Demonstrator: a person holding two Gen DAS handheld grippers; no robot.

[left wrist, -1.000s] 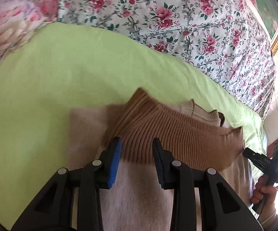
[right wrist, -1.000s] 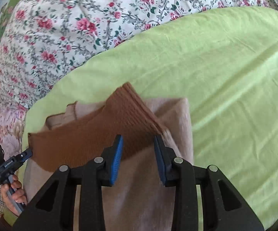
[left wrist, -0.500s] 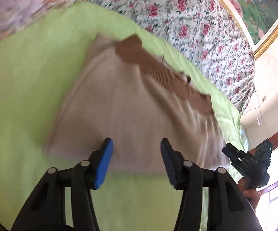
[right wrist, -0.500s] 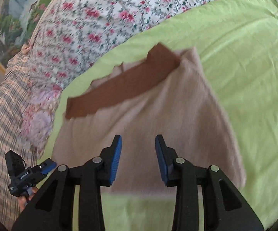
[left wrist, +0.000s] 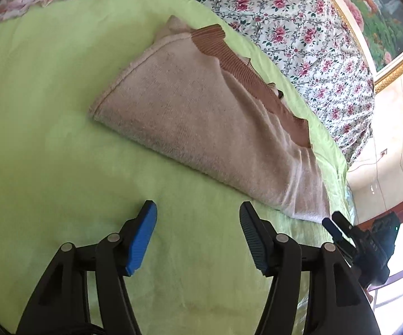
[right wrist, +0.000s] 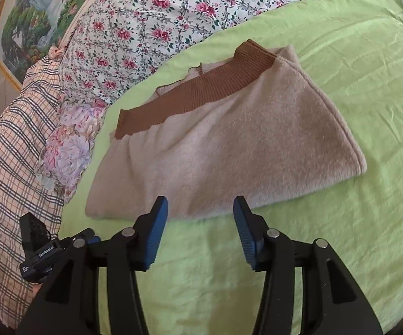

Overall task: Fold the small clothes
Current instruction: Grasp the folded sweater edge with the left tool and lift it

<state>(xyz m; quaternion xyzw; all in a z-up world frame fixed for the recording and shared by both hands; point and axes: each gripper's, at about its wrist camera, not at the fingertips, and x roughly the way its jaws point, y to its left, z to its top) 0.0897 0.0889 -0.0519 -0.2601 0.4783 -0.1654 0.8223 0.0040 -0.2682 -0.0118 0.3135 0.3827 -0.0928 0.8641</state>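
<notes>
Opening fingers, both grippers empty, backed off folded sweater.

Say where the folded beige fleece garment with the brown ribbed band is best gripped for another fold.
Probably the folded beige fleece garment at its near rounded fold edge, approached from the front by the right gripper, whose empty jaws are opening. That edge is thick and unobstructed; the brown ribbed band lies on the far side.

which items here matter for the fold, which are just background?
Job: beige garment with brown ribbed band, folded on the green sheet; left hand-held gripper and right hand-held gripper, both empty, jaws opening.

Background: floral quilt, plaid fabric, framed picture.
</notes>
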